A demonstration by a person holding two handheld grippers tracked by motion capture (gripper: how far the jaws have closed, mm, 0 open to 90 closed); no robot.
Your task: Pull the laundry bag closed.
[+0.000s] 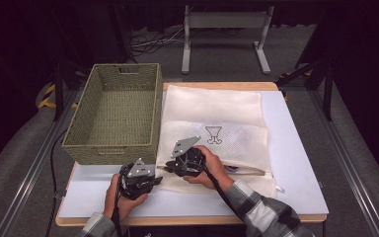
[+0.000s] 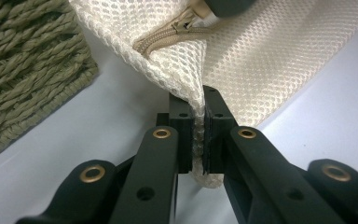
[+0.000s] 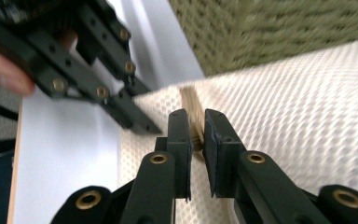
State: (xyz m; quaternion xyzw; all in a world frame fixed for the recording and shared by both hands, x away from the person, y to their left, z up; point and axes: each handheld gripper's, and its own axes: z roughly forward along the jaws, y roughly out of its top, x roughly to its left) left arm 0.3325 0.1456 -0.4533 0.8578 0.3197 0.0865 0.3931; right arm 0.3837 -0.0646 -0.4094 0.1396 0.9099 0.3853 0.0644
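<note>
High view: a cream mesh bag [image 1: 212,128] lies on the white table [image 1: 296,163] at centre frame, with a green woven basket [image 1: 116,113] just left of it. Both grippers sit at the bag's lower left corner. The left gripper [image 1: 154,180] is at lower centre-left and the right gripper [image 1: 169,167] is just right of it and a little higher; their jaw tips cannot be made out from here.

Left gripper view: the left gripper [image 2: 198,126] is clamped narrow on a pinched fold of the bag [image 2: 270,65], which rises from between the jaws at centre frame. The tan zipper [image 2: 168,37] runs along the bag's edge at upper centre. The basket [image 2: 23,70] fills the upper left.

Right gripper view: the right gripper [image 3: 196,135] is nearly closed on the tan zipper pull [image 3: 192,109], which stands up between the jaws at centre. The left gripper [image 3: 142,123] grips the bag [image 3: 298,121] at upper left. The basket [image 3: 270,32] is blurred across the top.
</note>
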